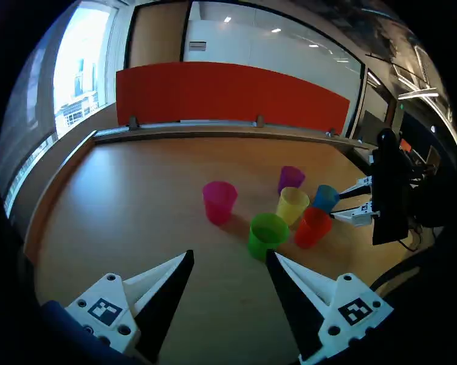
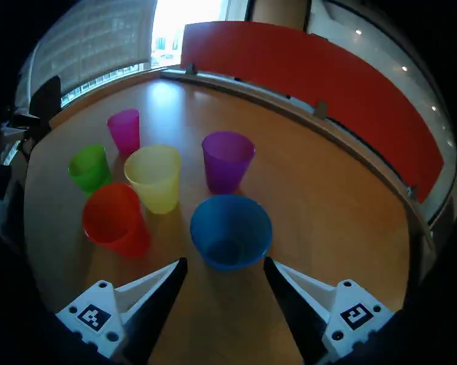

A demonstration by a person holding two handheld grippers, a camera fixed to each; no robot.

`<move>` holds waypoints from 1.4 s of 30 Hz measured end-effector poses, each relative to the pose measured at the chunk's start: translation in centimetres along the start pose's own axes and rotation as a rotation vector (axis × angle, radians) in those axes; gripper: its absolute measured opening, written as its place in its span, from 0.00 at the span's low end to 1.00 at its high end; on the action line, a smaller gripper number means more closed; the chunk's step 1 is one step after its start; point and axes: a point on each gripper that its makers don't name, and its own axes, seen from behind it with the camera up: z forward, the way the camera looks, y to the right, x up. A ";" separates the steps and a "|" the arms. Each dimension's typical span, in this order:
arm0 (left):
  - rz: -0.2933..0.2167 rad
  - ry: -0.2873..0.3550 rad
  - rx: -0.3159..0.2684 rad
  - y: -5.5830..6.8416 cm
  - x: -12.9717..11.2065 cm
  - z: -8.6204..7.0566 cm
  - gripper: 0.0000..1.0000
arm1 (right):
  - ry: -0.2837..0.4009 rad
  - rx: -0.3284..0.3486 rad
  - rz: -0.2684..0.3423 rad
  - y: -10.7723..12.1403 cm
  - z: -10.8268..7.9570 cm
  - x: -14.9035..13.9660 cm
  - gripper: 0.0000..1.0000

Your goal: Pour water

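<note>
Several plastic cups stand upright in a cluster on the wooden table (image 1: 137, 201). In the left gripper view they are pink (image 1: 219, 201), green (image 1: 267, 235), yellow (image 1: 292, 204), purple (image 1: 290, 178), blue (image 1: 326, 198) and red (image 1: 312, 227). My left gripper (image 1: 228, 261) is open and holds nothing; the green cup is just ahead of its right fingertip. My right gripper (image 2: 224, 264) is open, and the blue cup (image 2: 231, 231) sits right at its fingertips, untouched. Behind it stand the purple (image 2: 227, 160), yellow (image 2: 154, 176), red (image 2: 114, 219), green (image 2: 90, 167) and pink (image 2: 124, 129) cups. The right gripper (image 1: 356, 204) also shows beside the blue and red cups.
A red partition (image 1: 228, 94) runs along the table's far edge. A window (image 1: 76, 79) lies to the left. Dark gear and a hand (image 1: 391, 194) sit behind the right gripper. Bare tabletop (image 2: 326, 207) lies to the right of the cups.
</note>
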 end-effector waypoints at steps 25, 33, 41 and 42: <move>0.041 0.092 0.083 -4.7 3.6 1.7 0.87 | 0.083 -0.165 0.214 0.3 -6.3 -0.5 0.98; 0.003 0.122 0.112 -6.1 4.6 2.7 0.87 | 0.131 -0.219 0.271 0.7 -7.4 -0.1 0.98; -0.017 0.161 0.146 -7.9 5.8 4.0 0.87 | 0.236 -0.275 0.359 2.1 -8.6 1.4 0.97; -0.018 0.165 0.152 -8.2 5.9 4.2 0.87 | 0.250 -0.282 0.371 2.4 -8.7 1.6 0.97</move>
